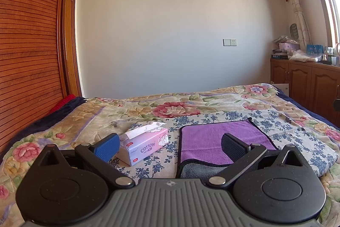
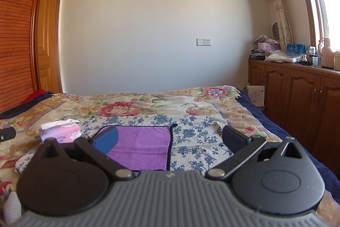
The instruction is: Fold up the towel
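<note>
A purple towel [image 1: 214,137] with a dark hem lies flat on the blue-flowered cloth on the bed; its near edge is turned up and shows a grey underside. It also shows in the right wrist view [image 2: 142,146]. My left gripper [image 1: 170,144] is open and empty, held above the towel's near left part. My right gripper [image 2: 170,139] is open and empty, above the towel's near right edge. The left gripper's tip [image 2: 7,133] shows at the far left of the right wrist view.
A pink cotton tissue pack [image 1: 144,144] lies left of the towel, also in the right wrist view [image 2: 61,133]. The bed [image 1: 170,103] has a floral quilt. Wooden cabinets [image 2: 297,95] with clutter stand at the right. A slatted wooden wardrobe [image 1: 27,46] is at the left.
</note>
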The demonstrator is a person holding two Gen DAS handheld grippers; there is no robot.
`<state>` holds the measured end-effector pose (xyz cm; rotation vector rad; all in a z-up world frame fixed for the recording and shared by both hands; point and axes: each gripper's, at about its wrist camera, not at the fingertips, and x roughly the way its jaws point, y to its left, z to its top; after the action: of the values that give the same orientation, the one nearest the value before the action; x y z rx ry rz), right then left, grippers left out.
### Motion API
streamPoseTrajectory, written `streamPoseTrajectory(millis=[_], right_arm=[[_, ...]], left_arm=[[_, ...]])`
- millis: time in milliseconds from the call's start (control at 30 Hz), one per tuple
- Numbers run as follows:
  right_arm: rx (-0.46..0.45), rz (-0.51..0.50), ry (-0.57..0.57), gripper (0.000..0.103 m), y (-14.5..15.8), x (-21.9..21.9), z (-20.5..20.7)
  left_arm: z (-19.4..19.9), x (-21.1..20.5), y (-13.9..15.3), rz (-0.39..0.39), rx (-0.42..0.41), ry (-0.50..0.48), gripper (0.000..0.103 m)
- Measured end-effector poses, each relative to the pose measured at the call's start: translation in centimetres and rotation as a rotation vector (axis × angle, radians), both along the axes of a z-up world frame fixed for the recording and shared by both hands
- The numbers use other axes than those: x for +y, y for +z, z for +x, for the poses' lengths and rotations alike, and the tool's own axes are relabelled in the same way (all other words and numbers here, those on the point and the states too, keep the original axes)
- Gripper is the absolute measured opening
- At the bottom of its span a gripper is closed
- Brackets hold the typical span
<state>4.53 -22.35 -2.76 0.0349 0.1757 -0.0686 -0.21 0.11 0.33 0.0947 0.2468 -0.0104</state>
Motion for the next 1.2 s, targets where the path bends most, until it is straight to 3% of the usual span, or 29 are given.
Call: streamPoseTrajectory(millis=[1200], right_arm=[[0.001, 0.0, 0.0, 0.103, 0.13, 0.29, 0.05]], left_arm=[[0.35, 0.02, -0.02, -0.003, 0.001, 0.0, 0.103]])
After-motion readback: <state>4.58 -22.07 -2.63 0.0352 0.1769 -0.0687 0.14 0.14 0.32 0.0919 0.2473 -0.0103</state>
